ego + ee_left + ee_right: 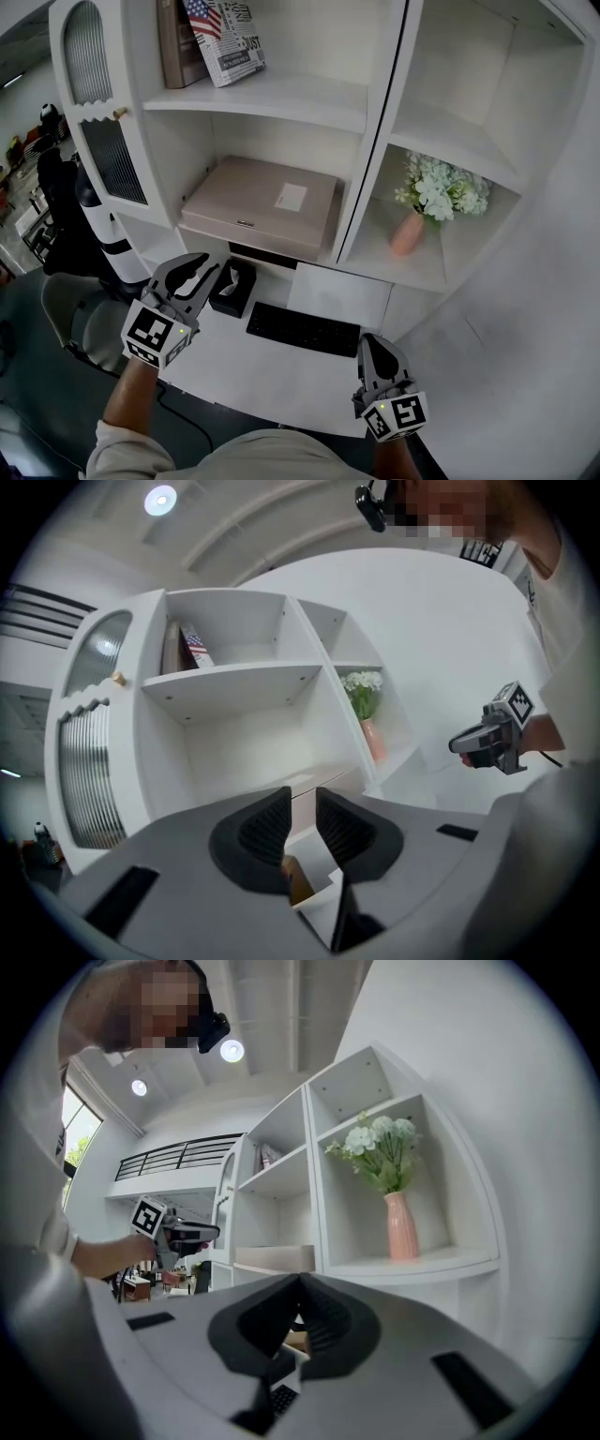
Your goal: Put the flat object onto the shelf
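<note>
Right gripper [377, 349], jaws pressed together, empty; left gripper [201, 274], jaws narrowly apart, nothing between them; both above the white desk [234, 364]. Flat beige box [261, 204] lies in the lower left compartment of the shelf unit [373, 131].

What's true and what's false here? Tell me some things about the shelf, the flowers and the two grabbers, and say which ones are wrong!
1. The flat beige box lies on a shelf. True.
2. The pink vase holds red flowers. False: the flowers are white.
3. A black keyboard lies on the desk below the shelves. True.
4. The left gripper is holding the box. False: its jaws stand a little apart with nothing between them.
5. The right gripper has its jaws closed together, holding nothing. True.
</note>
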Available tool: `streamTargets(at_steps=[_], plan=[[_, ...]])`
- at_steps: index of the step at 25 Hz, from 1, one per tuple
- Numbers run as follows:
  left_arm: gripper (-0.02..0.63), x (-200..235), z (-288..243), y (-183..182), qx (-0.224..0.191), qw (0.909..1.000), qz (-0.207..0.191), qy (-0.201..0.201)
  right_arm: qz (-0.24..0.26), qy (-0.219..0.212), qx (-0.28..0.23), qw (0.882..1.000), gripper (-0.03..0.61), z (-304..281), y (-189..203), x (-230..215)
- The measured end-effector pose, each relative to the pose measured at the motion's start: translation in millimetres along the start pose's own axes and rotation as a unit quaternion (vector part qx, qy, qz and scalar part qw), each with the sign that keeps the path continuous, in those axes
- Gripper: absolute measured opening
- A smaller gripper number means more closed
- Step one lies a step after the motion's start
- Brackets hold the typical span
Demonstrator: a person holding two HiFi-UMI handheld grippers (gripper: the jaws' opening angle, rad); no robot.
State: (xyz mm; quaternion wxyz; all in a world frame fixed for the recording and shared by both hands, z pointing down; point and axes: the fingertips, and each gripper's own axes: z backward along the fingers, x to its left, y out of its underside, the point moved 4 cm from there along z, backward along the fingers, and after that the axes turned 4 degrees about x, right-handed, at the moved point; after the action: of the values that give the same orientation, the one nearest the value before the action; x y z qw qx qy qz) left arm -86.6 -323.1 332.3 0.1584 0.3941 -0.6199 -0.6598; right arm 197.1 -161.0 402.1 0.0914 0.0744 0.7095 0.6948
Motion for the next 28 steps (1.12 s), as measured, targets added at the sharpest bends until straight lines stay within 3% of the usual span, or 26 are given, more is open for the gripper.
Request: streamTargets(at_steps=[2,9,20,28], plan=[[0.05,0.5,11.8,2.5,-0.008,0.9997,0.017,-0.016,0.004,-0.007,-0.002,1.0,0.003,-0.3,-2.4,5.1],[0.005,0.8,44.6,19.3,-0.005,0.9968,0.063,-0.05,0.017,-0.029,-0.004,0.999,0.003,0.9,-7.0,22.6],[0.002,1.6,84.3,48.2,0.015,0.9888,0.124,-0.082,0.025,-0.049,-0.009,0.998,0.003,3.1,-13.6,42.1],[0.001,-5.2,105.7,56.1,0.013,0.9869,0.134,-0.089,0.027,-0.061,-0.011,0.998,0.003,4.3,-16.8,57.2]])
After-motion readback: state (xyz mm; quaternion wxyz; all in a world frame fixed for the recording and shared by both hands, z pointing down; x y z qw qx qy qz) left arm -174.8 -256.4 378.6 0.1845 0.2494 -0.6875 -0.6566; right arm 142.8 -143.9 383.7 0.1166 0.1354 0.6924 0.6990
